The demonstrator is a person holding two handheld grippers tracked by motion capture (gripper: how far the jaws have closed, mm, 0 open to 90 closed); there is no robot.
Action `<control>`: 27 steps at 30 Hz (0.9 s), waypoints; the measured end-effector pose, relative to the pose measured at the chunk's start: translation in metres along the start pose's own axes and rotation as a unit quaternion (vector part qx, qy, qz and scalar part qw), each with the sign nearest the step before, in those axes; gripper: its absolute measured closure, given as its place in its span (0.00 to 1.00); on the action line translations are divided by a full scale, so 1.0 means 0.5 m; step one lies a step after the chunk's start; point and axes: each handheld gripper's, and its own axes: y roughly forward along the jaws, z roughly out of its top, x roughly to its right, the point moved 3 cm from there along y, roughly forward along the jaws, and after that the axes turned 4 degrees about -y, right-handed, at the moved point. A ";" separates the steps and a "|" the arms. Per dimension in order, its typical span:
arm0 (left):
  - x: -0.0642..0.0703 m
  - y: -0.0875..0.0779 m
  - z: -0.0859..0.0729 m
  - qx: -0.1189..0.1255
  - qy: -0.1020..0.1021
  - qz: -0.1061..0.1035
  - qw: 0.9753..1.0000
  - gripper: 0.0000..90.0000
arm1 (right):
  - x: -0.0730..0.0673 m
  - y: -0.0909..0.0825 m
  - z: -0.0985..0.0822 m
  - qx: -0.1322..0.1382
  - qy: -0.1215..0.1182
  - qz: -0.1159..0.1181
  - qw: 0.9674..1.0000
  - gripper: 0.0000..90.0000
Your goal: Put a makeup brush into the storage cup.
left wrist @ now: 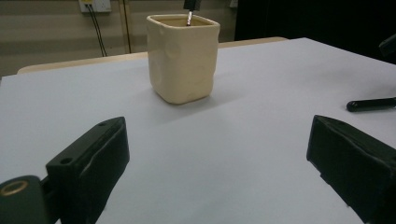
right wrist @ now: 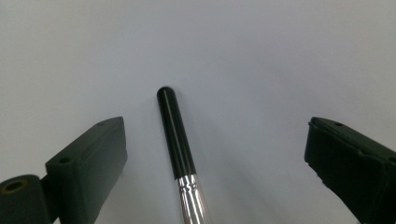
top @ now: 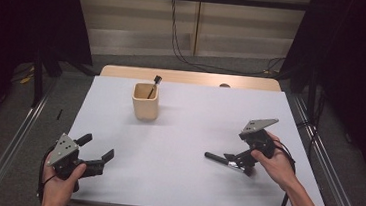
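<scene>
Matte white desk (top: 180, 173). Cream, dimpled, square ceramic cup (top: 145, 101) at 11 o'clock, holding one black-tipped stick. Glossy black-handled brush with chrome ferrule (right wrist: 176, 140) lies flat between right gripper's (top: 228, 157) wide-open jaws, ungrasped. Left gripper (top: 97, 151) at 7 o'clock, wide open, empty.

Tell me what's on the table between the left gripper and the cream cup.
Nothing: in the left gripper view, the white table is bare from the left gripper up to the cream cup. The high view shows the same.
</scene>
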 end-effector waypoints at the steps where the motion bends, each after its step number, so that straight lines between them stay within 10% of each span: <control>1: 0.000 0.001 0.000 0.000 0.001 0.000 1.000 0.06 | 0.000 0.002 0.000 -0.010 -0.006 0.006 1.000 0.05; 15: 0.002 -0.002 -0.002 -0.007 0.001 -0.003 1.000 0.06 | -0.005 0.028 -0.009 -0.140 -0.063 0.037 0.987 0.08; 27: 0.003 -0.003 -0.001 -0.010 0.006 -0.002 1.000 0.06 | 0.002 0.047 -0.030 -0.199 -0.080 0.061 0.975 0.34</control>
